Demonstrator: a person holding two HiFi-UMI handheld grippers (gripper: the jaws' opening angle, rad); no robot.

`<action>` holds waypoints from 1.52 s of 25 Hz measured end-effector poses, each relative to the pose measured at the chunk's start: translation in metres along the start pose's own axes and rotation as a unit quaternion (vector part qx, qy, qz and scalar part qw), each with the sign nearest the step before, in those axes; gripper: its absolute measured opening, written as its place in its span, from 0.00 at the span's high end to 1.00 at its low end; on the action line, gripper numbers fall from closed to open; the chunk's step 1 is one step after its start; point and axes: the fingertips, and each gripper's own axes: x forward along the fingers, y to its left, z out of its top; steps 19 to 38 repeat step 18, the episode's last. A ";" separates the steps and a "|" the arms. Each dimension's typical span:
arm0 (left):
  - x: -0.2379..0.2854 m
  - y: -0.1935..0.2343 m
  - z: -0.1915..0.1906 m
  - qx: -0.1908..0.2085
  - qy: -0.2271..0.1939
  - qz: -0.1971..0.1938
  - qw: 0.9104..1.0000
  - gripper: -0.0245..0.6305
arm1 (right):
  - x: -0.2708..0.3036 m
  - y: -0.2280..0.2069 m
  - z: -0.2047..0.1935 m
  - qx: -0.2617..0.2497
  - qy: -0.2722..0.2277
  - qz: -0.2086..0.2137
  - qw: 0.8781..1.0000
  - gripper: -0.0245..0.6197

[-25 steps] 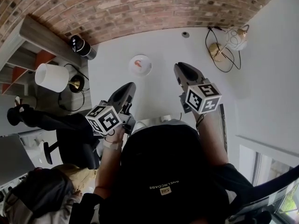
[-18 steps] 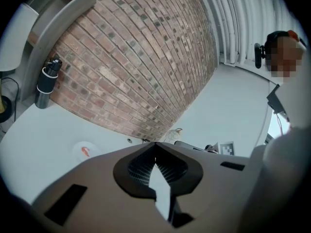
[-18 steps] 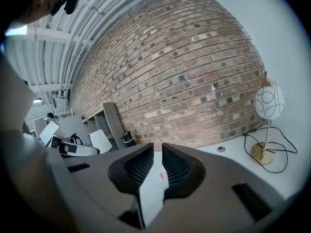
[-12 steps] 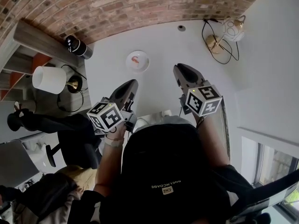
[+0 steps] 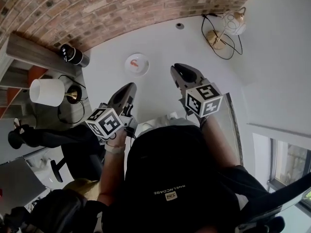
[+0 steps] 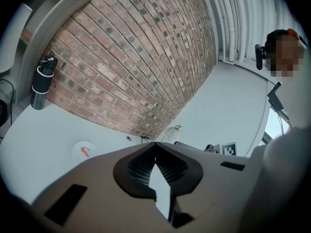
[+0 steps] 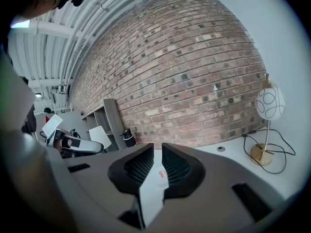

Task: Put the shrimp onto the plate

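Left tongs (image 6: 155, 144): held low over the white table (image 5: 160, 47). The jaw tips are pressed together and nothing is held.
Right tongs (image 7: 155, 147): held just beside the left tongs. A thin slit is left between the jaws, and nothing is held.
Seen only in the right gripper view: the shrimp (image 7: 161, 174) is seen as a small red spot through that slit, straight ahead of the right tongs.
Seen only in the left gripper view: the plate (image 6: 77, 155) is seen ahead and off to the left of the closed tips.
Seen only in the head view: both tongs are seen at once, with the plate ahead of them, more on the left tongs' side.
Plate: small, round and white. The shrimp is lying in it.
Open room: only bare table is seen between the tongs and the plate.
Edges: a dark bottle (image 5: 73, 55) is stood far ahead and left of the left tongs. A round lamp (image 5: 233, 22) with a black cord is stood far ahead and right of the right tongs. A brick wall (image 5: 121, 8) is seen past the plate.
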 end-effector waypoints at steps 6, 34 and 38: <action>-0.001 0.002 0.001 0.000 0.000 0.002 1.000 0.96 | 0.003 -0.002 -0.002 -0.001 0.004 -0.001 1.000 0.88; 0.002 0.004 0.000 -0.004 0.002 0.008 1.000 0.96 | 0.006 -0.007 -0.006 0.003 0.011 -0.002 1.000 0.88; 0.002 0.004 0.000 -0.004 0.002 0.008 1.000 0.96 | 0.006 -0.007 -0.006 0.003 0.011 -0.002 1.000 0.88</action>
